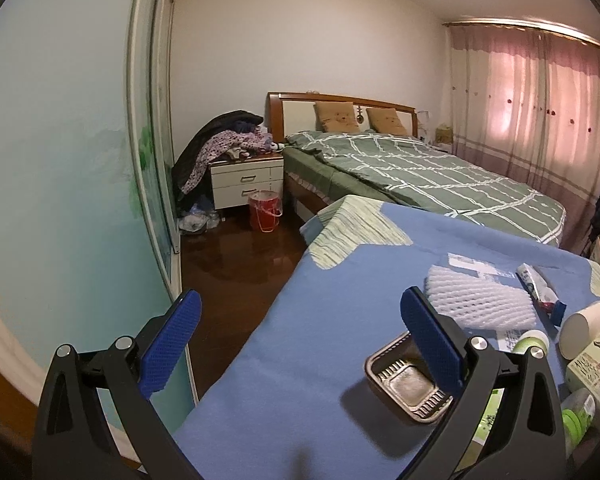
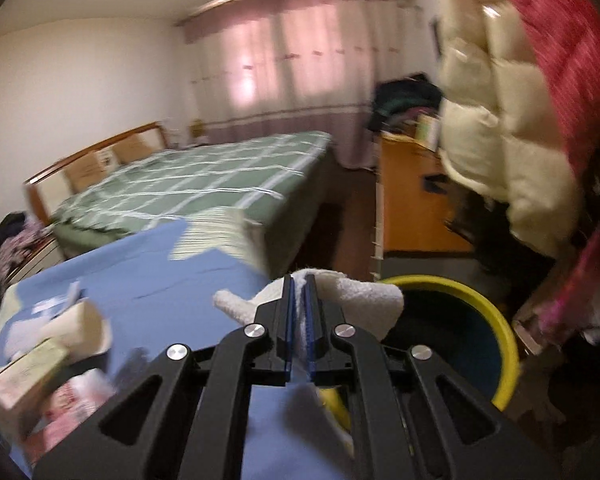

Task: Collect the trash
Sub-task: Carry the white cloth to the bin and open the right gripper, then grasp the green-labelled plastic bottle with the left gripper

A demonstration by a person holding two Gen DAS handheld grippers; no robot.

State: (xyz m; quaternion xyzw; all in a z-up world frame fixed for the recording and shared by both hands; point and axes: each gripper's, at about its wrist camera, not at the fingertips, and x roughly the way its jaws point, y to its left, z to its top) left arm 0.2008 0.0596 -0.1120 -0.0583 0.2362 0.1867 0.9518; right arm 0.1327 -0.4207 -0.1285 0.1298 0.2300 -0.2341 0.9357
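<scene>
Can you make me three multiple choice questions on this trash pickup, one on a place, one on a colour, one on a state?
1. Where is the metal tray?
A. on the blue cloth
B. on the bed
C. on the floor

2. What colour is the bin's rim?
A. red
B. yellow
C. white

3. How is the right gripper?
A. open, empty
B. shut on white foam wrap
C. out of view

Answers: 1 A, it sits on the blue cloth beside the open left gripper. 2 B, yellow rim. 3 B, its pads clamp the white foam wrap.
</scene>
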